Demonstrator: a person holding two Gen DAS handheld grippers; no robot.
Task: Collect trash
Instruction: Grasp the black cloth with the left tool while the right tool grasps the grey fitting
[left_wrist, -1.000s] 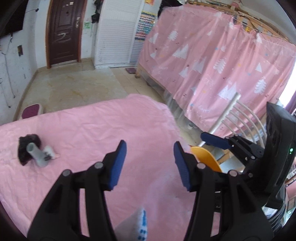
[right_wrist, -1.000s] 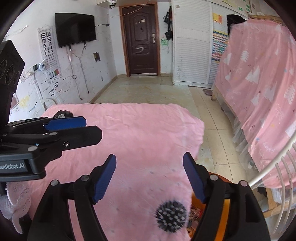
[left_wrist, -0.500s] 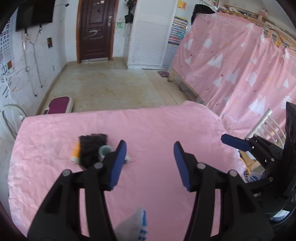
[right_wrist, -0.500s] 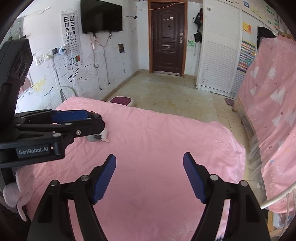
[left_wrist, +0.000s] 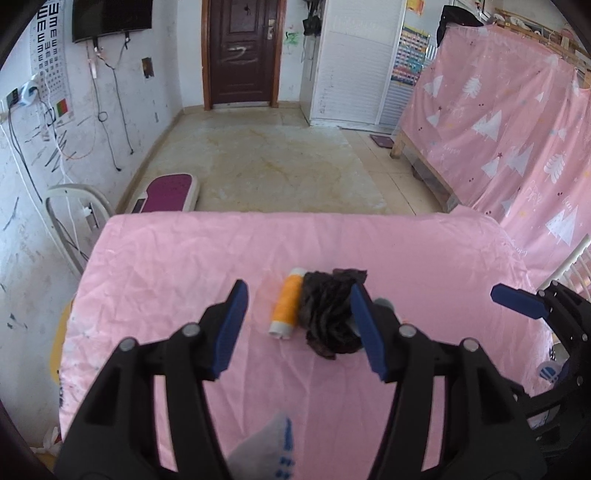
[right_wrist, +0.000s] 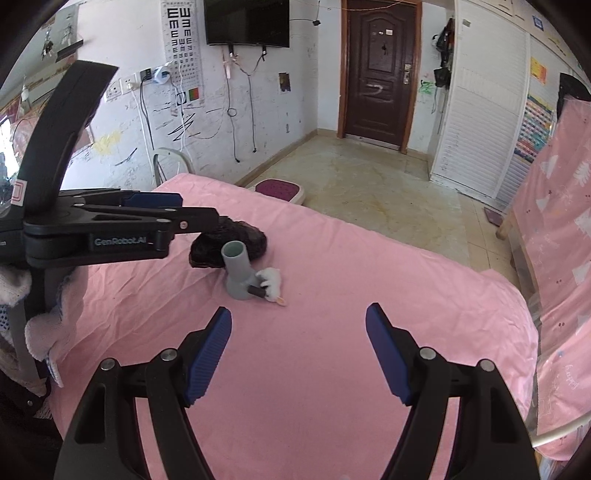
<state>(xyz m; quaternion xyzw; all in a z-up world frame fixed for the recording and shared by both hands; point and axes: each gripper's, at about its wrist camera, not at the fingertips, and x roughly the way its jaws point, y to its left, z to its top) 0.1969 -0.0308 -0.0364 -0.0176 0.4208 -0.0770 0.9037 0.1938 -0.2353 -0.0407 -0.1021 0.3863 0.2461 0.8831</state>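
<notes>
Right wrist: upright grey pipe fitting (right_wrist: 238, 271) (hollow top, contents unseen)

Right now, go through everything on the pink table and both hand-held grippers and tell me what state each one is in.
Left hand-held gripper: open, empty, jaws just widened.
Right hand-held gripper: open, empty.
Orange spool: lying flat beside the black wad.
Black wad: crumpled, resting.
Grey pipe fitting: upright.
White scrap: crumpled against the fitting.
Door: closed.
</notes>
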